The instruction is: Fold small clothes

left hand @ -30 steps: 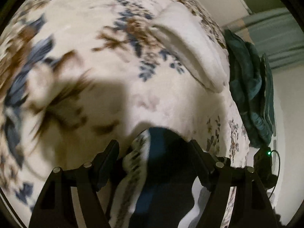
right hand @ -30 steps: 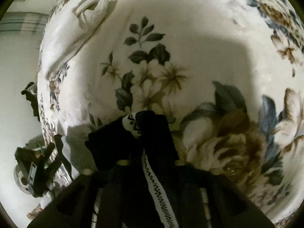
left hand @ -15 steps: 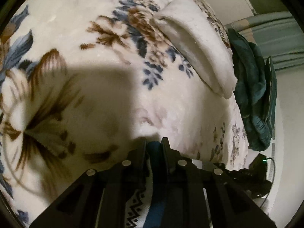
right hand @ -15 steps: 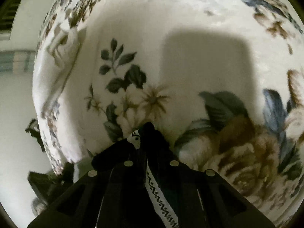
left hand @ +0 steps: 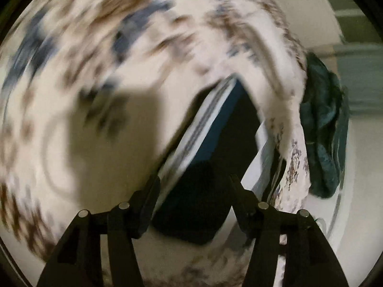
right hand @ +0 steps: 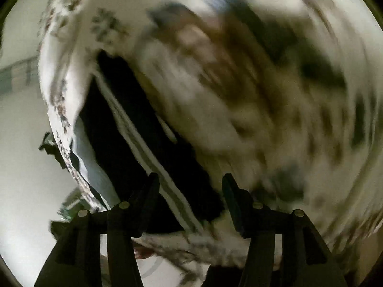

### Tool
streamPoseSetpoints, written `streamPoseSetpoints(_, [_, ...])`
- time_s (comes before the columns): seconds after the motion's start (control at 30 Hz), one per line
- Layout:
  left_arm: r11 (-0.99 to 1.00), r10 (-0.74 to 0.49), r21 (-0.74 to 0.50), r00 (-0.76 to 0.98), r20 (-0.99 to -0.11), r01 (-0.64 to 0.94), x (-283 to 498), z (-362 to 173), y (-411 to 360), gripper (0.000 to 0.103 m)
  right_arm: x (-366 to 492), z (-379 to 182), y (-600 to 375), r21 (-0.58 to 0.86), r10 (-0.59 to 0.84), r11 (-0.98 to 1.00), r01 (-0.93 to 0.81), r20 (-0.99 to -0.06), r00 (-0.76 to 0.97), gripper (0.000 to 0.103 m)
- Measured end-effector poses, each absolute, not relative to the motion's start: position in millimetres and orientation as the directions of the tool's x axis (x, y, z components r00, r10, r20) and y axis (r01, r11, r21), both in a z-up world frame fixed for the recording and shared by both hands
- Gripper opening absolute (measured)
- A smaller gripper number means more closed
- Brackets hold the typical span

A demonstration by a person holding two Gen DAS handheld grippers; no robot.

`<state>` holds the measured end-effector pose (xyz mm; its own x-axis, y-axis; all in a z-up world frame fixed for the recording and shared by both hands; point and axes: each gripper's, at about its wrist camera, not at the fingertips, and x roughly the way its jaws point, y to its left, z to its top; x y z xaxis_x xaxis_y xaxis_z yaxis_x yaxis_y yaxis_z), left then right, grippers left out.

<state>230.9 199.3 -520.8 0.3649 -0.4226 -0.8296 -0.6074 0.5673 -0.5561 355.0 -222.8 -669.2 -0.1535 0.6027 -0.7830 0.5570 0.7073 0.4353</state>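
Both frames heavily blurred. Left gripper (left hand: 194, 189) jaws spread and opening, pads off the cloth; right gripper (right hand: 190, 186) the same. Dark garment (left hand: 210, 167) with a white patterned band (right hand: 143, 143) lies on the floral blanket (left hand: 83, 155), ahead of and below both grippers. Teal cloth (left hand: 323, 131) hangs at the blanket's edge.

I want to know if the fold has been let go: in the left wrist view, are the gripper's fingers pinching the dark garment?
No: the left gripper is opening, and the dark garment lies loose on the floral blanket.
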Motion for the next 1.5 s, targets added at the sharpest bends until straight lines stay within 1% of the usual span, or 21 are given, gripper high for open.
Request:
streamPoseSetpoints(0.2, [0.364, -0.47, -0.615, 0.432, -0.769, -0.699, 202.8, -549.0, 180.0, 0.053, 305.1, -694.3, -218.5, 0.498, 0.72, 0.526, 0.69, -0.693, -0.049, 0.056])
streamPoseSetpoints(0.23, [0.343, -0.457, -0.632, 0.464, -0.758, -0.695, 203.6, -550.5, 178.8, 0.05, 301.9, -695.1, -216.7, 0.507, 0.724, 0.512, 0.694, -0.689, -0.032, 0.043])
streamPoseSetpoints(0.27, [0.348, -0.441, -0.628, 0.47, -0.765, -0.696, 206.7, -549.8, 177.4, 0.018, 304.5, -692.5, -215.4, 0.509, 0.717, 0.517, 0.688, -0.696, -0.023, 0.026])
streamPoseSetpoints(0.3, [0.366, -0.43, -0.616, 0.46, -0.776, -0.697, 210.5, -549.0, 175.8, 0.004, 304.6, -687.6, -212.9, 0.512, 0.703, 0.533, 0.674, -0.711, -0.015, 0.008])
streamPoseSetpoints(0.5, [0.403, -0.389, -0.626, 0.494, -0.777, -0.668, 209.9, -521.6, 178.5, 0.003, 301.4, -640.1, -212.6, 0.524, 0.633, 0.599, 0.606, -0.773, 0.042, 0.006])
streamPoseSetpoints(0.63, [0.442, -0.368, -0.599, 0.474, -0.8, -0.668, 200.7, -514.1, 181.1, 0.001, 296.0, -623.0, -214.7, 0.506, 0.605, 0.649, 0.568, -0.796, 0.018, 0.006])
streamPoseSetpoints(0.7, [0.454, -0.342, -0.558, 0.443, -0.829, -0.695, 189.6, -524.6, 186.5, 0.0, 291.7, -629.1, -212.4, 0.479, 0.582, 0.678, 0.557, -0.813, -0.011, 0.006])
streamPoseSetpoints(0.8, [0.409, -0.35, -0.545, 0.425, -0.835, -0.732, 174.5, -544.6, 197.7, 0.0, 284.0, -664.6, -206.8, 0.446, 0.582, 0.699, 0.56, -0.81, -0.081, 0.006])
streamPoseSetpoints(0.87, [0.355, -0.396, -0.593, 0.458, -0.796, -0.723, 167.0, -552.0, 202.9, 0.002, 285.4, -681.9, -203.5, 0.427, 0.578, 0.72, 0.547, -0.805, -0.132, 0.009])
streamPoseSetpoints(0.93, [0.324, -0.419, -0.598, 0.455, -0.786, -0.733, 164.1, -554.6, 204.4, 0.008, 286.9, -687.2, -204.1, 0.393, 0.568, 0.727, 0.563, -0.805, -0.171, 0.035])
streamPoseSetpoints(0.97, [0.3, -0.433, -0.617, 0.473, -0.768, -0.727, 163.0, -554.7, 204.7, 0.023, 288.1, -685.3, -205.4, 0.387, 0.564, 0.728, 0.566, -0.807, -0.173, 0.04])
streamPoseSetpoints(1.0, [0.258, -0.444, -0.646, 0.505, -0.74, -0.719, 161.5, -555.6, 205.4, 0.047, 288.4, -681.5, -207.8, 0.389, 0.563, 0.728, 0.565, -0.809, -0.169, 0.044])
streamPoseSetpoints(1.03, [0.225, -0.442, -0.664, 0.532, -0.722, -0.713, 159.1, -555.2, 205.7, 0.056, 289.7, -674.4, -209.5, 0.391, 0.559, 0.733, 0.556, -0.813, -0.165, 0.044])
streamPoseSetpoints(1.07, [0.189, -0.437, -0.686, 0.565, -0.7, -0.703, 156.9, -555.3, 205.4, 0.059, 290.9, -668.1, -211.0, 0.392, 0.552, 0.743, 0.543, -0.817, -0.166, 0.044])
streamPoseSetpoints(1.2, [0.077, -0.419, -0.719, 0.632, -0.652, -0.691, 158.8, -573.1, 203.7, 0.059, 313.6, -632.6, -196.7, 0.391, 0.498, 0.809, 0.439, -0.852, -0.16, 0.044])
streamPoseSetpoints(1.27, [0.066, -0.401, -0.72, 0.642, -0.653, -0.691, 160.1, -581.4, 202.3, 0.055, 341.2, -612.1, -173.0, 0.423, 0.494, 0.839, 0.342, -0.856, -0.155, 0.048])
streamPoseSetpoints(1.3, [0.059, -0.388, -0.718, 0.647, -0.656, -0.693, 160.6, -585.5, 201.9, 0.036, 359.4, -601.7, -153.4, 0.453, 0.506, 0.847, 0.279, -0.848, -0.157, 0.053])
streamPoseSetpoints(1.33, [0.055, -0.381, -0.717, 0.649, -0.658, -0.695, 160.4, -589.0, 201.4, 0.021, 377.7, -592.3, -134.6, 0.482, 0.521, 0.847, 0.225, -0.839, -0.16, 0.056])
streamPoseSetpoints(1.37, [0.059, -0.377, -0.715, 0.648, -0.662, -0.697, 160.9, -591.4, 202.1, 0.012, 392.6, -586.6, -116.7, 0.502, 0.527, 0.848, 0.169, -0.834, -0.167, 0.057])
streamPoseSetpoints(1.43, [0.068, -0.357, -0.725, 0.661, -0.659, -0.686, 157.3, -589.6, 200.2, 0.007, 429.9, -574.4, -62.7, 0.521, 0.512, 0.854, 0.012, -0.834, -0.206, 0.064])
streamPoseSetpoints(1.5, [0.101, -0.341, -0.725, 0.661, -0.668, -0.681, 152.0, -583.9, 199.7, 0.007, 460.7, -566.7, -4.6, 0.513, 0.473, 0.847, -0.14, -0.847, -0.244, 0.065])
